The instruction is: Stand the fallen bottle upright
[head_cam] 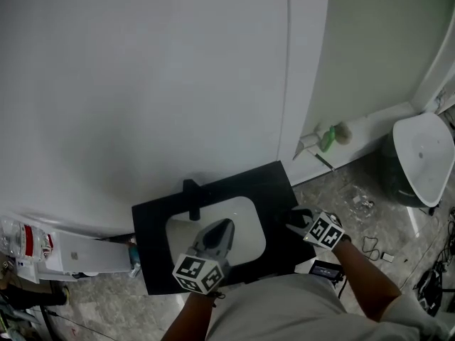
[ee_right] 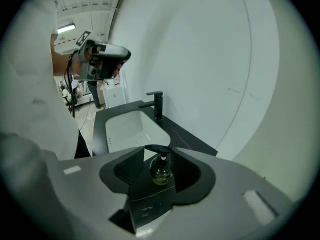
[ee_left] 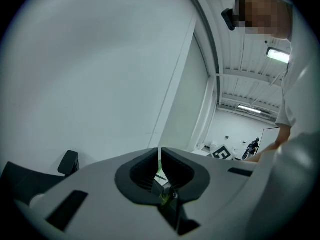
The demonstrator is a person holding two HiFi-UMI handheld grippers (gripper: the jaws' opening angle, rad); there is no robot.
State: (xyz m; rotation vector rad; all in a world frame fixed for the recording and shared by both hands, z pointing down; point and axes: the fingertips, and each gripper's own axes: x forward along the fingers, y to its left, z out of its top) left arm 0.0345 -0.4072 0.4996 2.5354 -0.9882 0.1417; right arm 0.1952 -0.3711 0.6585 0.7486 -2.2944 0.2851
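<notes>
The small clear pump bottle with a black head (ee_right: 161, 173) stands upright on the black countertop (ee_right: 186, 138), beside the white sink (ee_right: 127, 129). The right gripper (ee_right: 159, 154) has its jaws spread on either side of it. The left gripper (ee_left: 160, 159), pressed together and empty, hovers over the sink. By my reckoning, only backing away remains.
</notes>
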